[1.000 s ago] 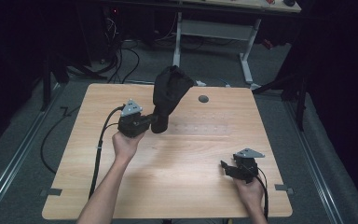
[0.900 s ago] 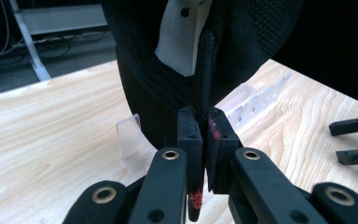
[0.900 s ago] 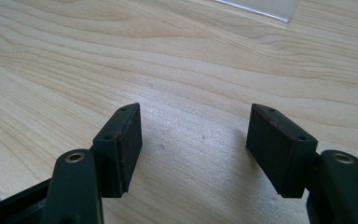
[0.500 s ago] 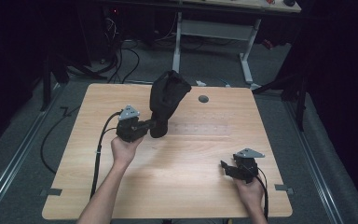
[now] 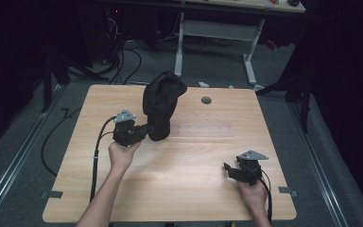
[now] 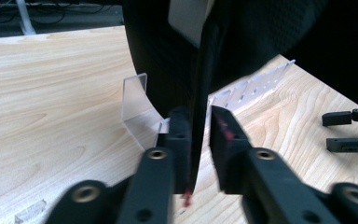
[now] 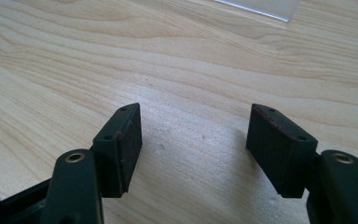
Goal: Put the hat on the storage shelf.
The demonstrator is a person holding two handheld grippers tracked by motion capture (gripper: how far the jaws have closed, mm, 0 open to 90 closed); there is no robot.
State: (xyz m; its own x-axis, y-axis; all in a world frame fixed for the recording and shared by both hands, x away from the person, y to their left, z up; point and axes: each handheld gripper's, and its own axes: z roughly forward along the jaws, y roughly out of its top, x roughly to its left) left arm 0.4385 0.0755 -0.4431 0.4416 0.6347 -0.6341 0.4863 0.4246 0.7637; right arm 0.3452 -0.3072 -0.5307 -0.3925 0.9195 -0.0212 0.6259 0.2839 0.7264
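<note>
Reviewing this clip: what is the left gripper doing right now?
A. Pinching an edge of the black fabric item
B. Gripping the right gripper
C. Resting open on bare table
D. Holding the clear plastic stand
A: the left gripper has its jaws closed on a thin edge of the black fabric item.

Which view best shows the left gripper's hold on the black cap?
The left gripper view: the left gripper is shut on the black cap at its thin edge. The high view shows the cap's whole shape but not the contact; the right gripper view faces bare tabletop.
</note>
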